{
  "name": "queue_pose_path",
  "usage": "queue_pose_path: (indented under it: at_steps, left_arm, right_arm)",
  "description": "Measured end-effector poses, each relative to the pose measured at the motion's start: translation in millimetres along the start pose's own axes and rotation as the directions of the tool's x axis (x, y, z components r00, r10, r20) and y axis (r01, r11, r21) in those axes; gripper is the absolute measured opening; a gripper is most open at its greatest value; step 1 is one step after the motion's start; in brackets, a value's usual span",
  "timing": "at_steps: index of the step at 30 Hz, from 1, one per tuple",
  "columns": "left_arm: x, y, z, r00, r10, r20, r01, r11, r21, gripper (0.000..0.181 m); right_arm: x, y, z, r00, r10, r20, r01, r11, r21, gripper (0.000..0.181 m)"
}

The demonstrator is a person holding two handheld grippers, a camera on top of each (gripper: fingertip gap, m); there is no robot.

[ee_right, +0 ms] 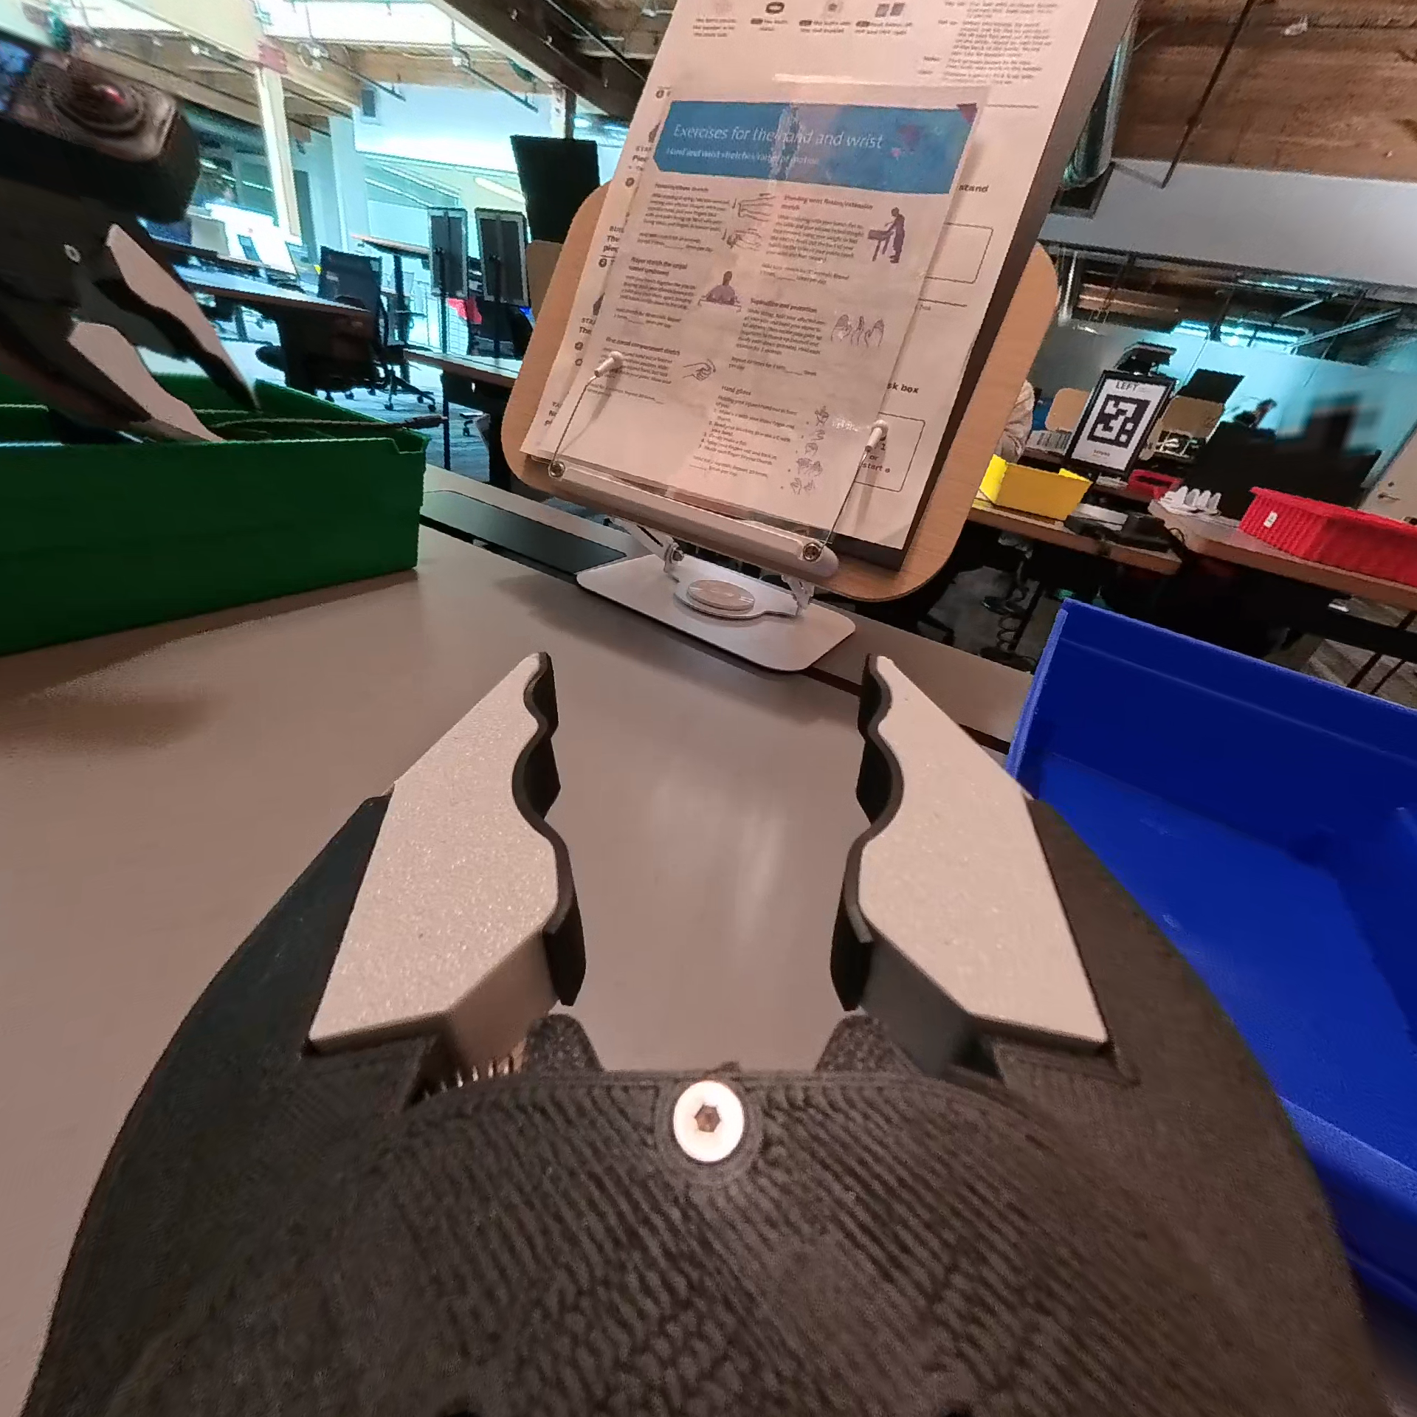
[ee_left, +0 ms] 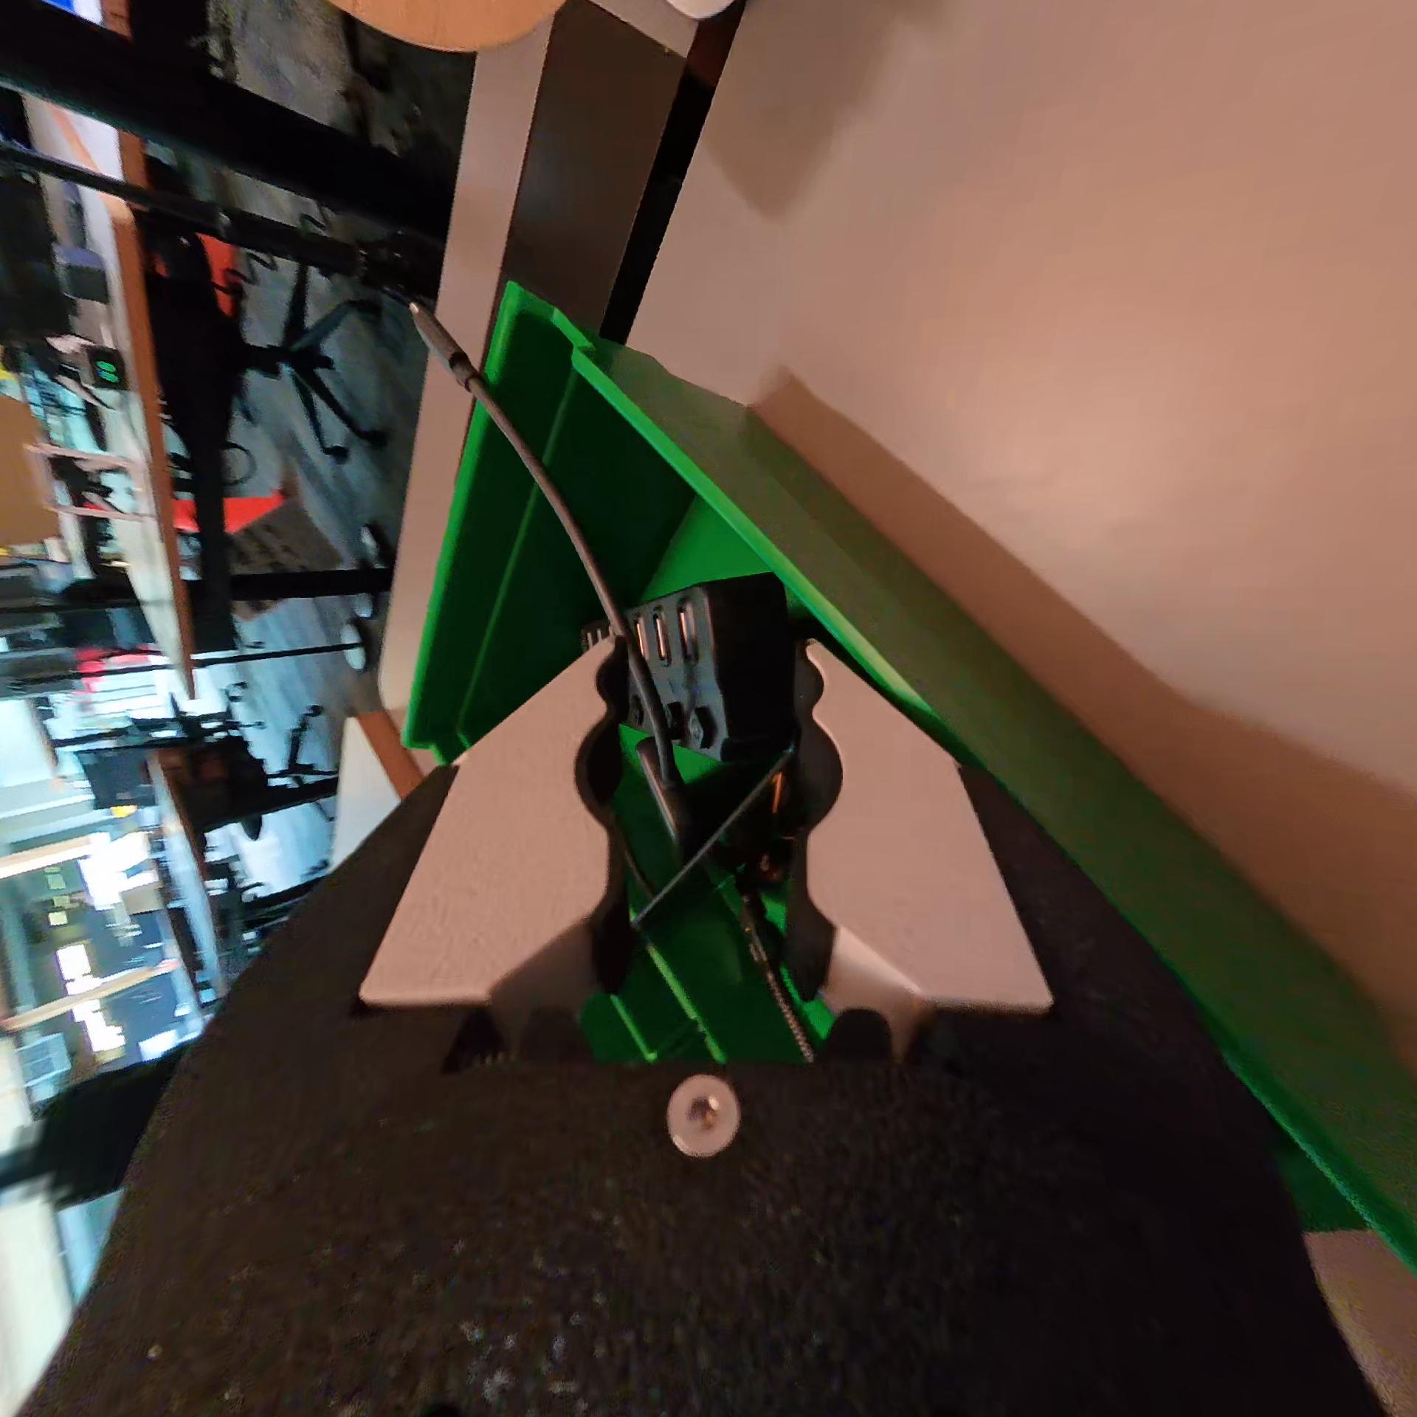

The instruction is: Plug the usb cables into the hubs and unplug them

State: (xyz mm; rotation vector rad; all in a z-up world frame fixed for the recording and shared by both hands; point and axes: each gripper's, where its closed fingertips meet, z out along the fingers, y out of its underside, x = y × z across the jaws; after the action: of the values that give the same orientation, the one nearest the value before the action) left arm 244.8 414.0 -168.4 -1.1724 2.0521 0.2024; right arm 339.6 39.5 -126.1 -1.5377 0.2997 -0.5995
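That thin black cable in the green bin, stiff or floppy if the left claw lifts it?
Probably springy rather than limp: the black cable arcs over the green bin rim unsupported. Likely light. Its free plug may swing.

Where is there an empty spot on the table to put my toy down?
The bare tabletop between the green bin, the document stand and the blue bin is free. The green bin is crowded with a hub, cables and the left gripper.
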Motion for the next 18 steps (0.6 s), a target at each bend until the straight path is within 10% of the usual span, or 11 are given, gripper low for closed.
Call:
queue_pose_path:
  at_steps: [10,18]
  left_arm:
    - [-35.2,19.2,-10.2,0.88,0.251,0.403,-0.248,0.967,-0.061,0.019]
    - [-67.8,-17.9,-125.4,0.844,0.019,0.535,-0.21,0.931,0.3,0.019]
  right_arm:
    - [0.4,1.3,-1.1,0.997,0.072,0.021,-0.072,0.997,0.008,0.075]
    - [-27.2,10.3,4.9,0.968,0.177,0.176,-0.168,0.984,-0.067,0.08]
